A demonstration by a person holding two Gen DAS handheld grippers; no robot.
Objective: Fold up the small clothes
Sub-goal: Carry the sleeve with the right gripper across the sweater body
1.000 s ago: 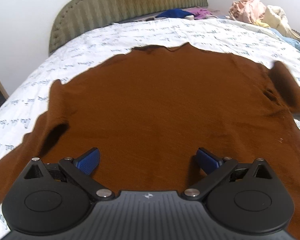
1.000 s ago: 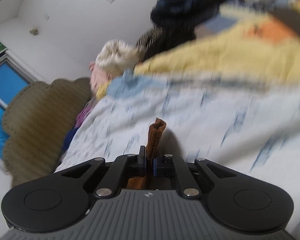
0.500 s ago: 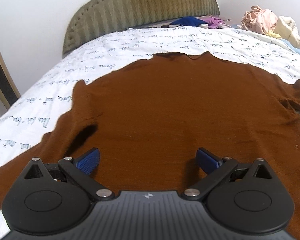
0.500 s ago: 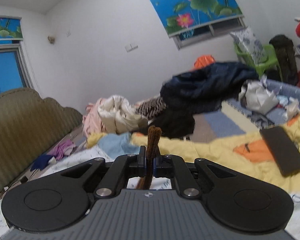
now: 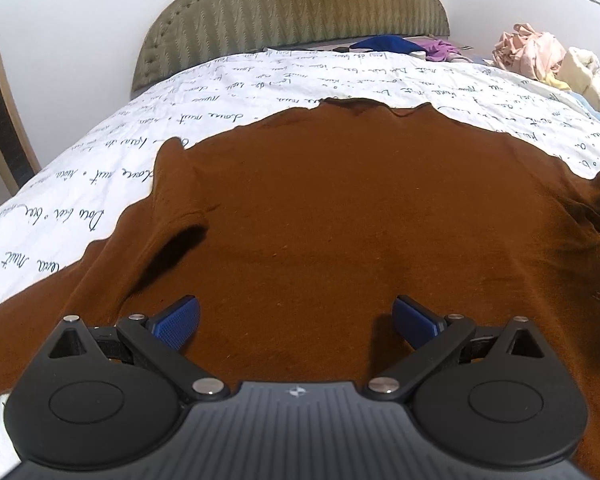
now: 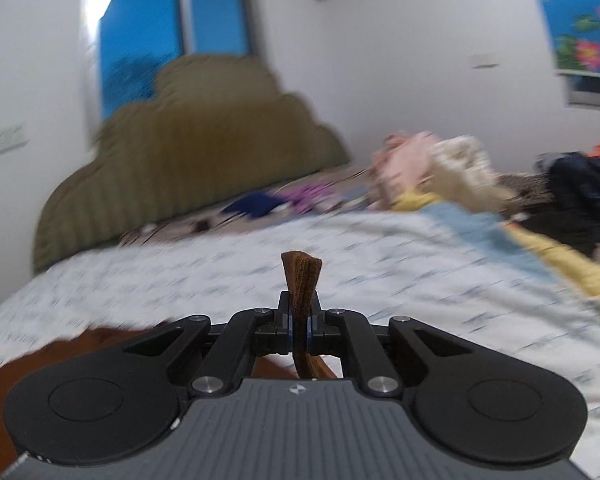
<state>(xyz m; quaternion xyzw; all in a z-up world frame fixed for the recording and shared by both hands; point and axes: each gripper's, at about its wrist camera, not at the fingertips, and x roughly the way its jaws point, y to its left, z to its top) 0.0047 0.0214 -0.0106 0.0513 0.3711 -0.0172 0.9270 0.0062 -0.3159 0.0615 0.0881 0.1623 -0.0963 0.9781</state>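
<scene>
A brown sweater (image 5: 340, 216) lies spread flat on the white printed bed sheet (image 5: 228, 104), neck toward the headboard. Its left sleeve (image 5: 140, 248) is folded down along the body. My left gripper (image 5: 296, 316) is open and empty, low over the sweater's lower part. My right gripper (image 6: 299, 322) is shut on a strip of the sweater's brown fabric (image 6: 301, 276), which sticks up between its fingers. More of the sweater (image 6: 80, 344) shows under it at the lower left. The right wrist view is blurred by motion.
An olive padded headboard (image 5: 292, 12) stands at the far end. Loose clothes (image 5: 540, 56) are piled at the far right of the bed, with blue and purple items (image 5: 404, 44) by the headboard. A dark pile (image 6: 580, 192) and yellow cloth (image 6: 556, 252) lie to the right.
My right gripper has swung left with the brown fabric in it, from facing the clothes pile to facing the headboard. My left gripper has drawn back and tilted a little; the sweater lies flatter.
</scene>
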